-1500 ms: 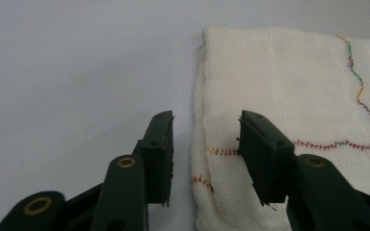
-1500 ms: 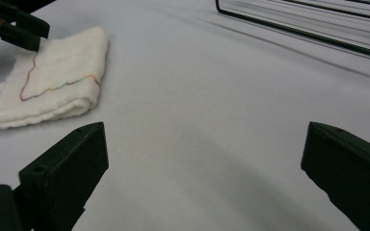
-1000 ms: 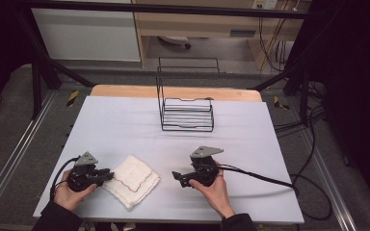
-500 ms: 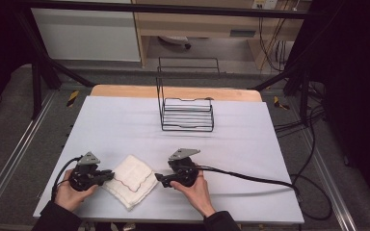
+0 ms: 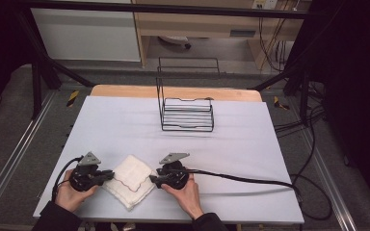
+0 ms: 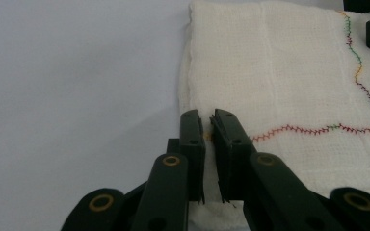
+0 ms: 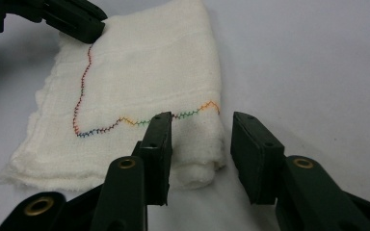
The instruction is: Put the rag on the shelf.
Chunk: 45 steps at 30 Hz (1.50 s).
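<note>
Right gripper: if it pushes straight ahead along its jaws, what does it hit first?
Most likely the folded white cloth. In its own view the right gripper has jaws that have just been closing, apart on either side of the cloth's rolled corner, pads not yet pressing. The left gripper lies beyond, at the far edge.

left claw [image 6: 209, 132] pinching white cloth [image 6: 279, 77] edge

A folded white cloth [image 5: 131, 180] lies flat near the front edge of the bench [image 5: 125, 120], its corners turned diamond-wise in the high view. It is coarse-woven gauze in several layers (one hem stitched in rainbow zigzag thread), with soft, slightly frayed edges.
</note>
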Tool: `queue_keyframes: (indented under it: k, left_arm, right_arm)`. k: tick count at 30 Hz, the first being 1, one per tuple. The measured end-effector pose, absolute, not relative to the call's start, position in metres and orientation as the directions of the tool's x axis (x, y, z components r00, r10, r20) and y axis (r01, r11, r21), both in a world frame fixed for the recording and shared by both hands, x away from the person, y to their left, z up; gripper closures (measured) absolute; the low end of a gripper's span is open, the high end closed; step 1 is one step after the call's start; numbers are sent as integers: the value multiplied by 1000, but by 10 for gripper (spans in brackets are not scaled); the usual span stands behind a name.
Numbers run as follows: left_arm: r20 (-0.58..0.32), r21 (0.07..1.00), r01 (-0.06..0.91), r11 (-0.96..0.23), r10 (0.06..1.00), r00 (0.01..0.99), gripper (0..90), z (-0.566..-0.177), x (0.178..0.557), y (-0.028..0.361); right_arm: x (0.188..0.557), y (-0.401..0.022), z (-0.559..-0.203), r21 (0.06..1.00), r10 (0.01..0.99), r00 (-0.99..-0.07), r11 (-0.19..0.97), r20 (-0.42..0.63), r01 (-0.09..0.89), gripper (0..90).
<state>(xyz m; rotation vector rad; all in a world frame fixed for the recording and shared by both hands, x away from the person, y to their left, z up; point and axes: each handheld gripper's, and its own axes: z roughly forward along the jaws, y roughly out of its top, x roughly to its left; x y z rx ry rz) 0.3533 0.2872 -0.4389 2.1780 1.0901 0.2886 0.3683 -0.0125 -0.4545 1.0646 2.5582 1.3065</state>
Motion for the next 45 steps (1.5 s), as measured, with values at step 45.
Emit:
queue_keyframes:
  k: [45]
  left_arm:
    - [-117,711,604,-360,787,606,731,-435,340,224]
  right_arm:
    - [386,-62,-440,713,669,-738,476,86,514,814]
